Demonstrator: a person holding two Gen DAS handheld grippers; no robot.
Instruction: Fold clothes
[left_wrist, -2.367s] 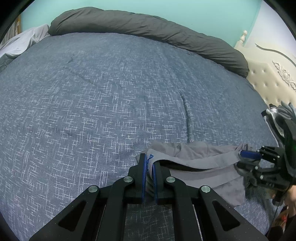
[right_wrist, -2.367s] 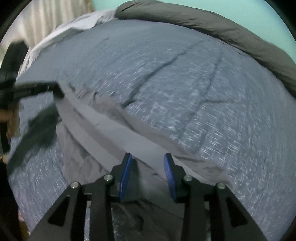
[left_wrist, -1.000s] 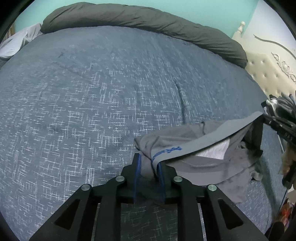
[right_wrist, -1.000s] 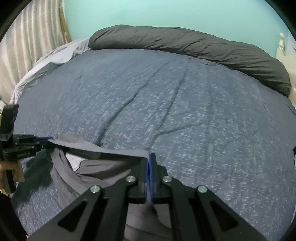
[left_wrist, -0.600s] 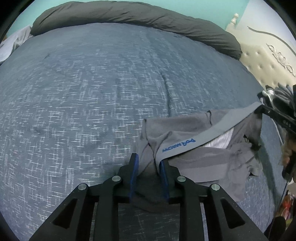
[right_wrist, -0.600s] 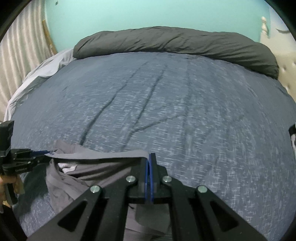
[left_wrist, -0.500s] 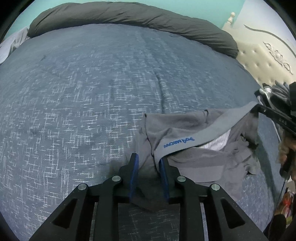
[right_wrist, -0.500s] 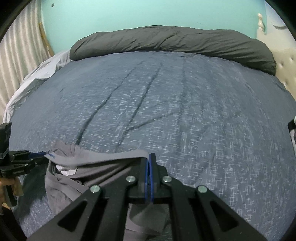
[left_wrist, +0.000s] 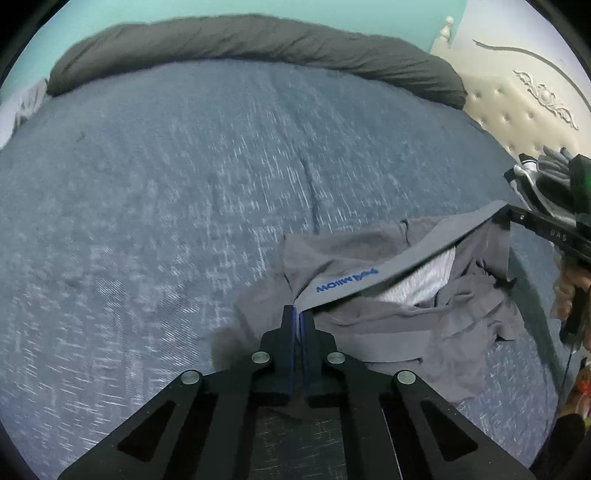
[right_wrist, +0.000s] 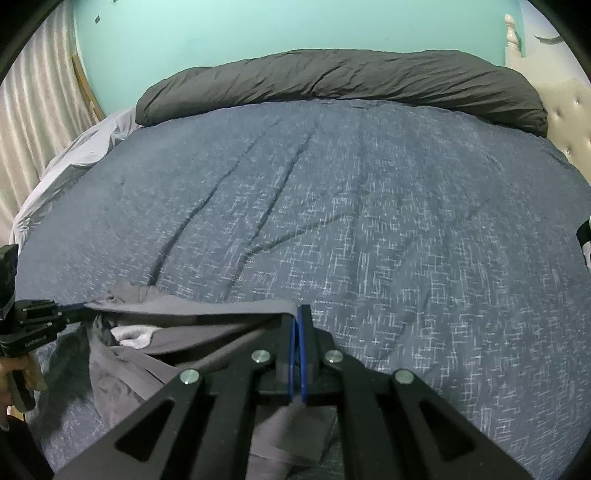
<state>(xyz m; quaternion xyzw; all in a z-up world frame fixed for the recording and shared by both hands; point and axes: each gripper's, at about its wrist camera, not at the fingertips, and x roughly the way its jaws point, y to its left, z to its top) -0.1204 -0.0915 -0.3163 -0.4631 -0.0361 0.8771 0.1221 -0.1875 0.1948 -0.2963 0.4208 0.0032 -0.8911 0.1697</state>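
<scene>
Grey shorts (left_wrist: 406, 314) with a light grey waistband (left_wrist: 388, 273) bearing blue letters hang low over the blue bedspread (left_wrist: 166, 203). My left gripper (left_wrist: 297, 314) is shut on one end of the waistband. My right gripper (right_wrist: 297, 314) is shut on the other end; it also shows at the right edge of the left wrist view (left_wrist: 506, 216). The waistband (right_wrist: 207, 306) is stretched taut between the two grippers. The legs of the shorts (right_wrist: 122, 369) sag crumpled onto the bed below. The left gripper shows at the left edge of the right wrist view (right_wrist: 79, 306).
A long dark grey rolled duvet (right_wrist: 332, 81) lies along the far side of the bed. A cream tufted headboard (left_wrist: 517, 110) stands at the right. Pale grey sheets (right_wrist: 74, 155) and a curtain (right_wrist: 33, 110) are at the left.
My left gripper has closed from a loose hold to fully shut on the waistband end. Both grippers have lifted and pulled apart, and the waistband is now taut.
</scene>
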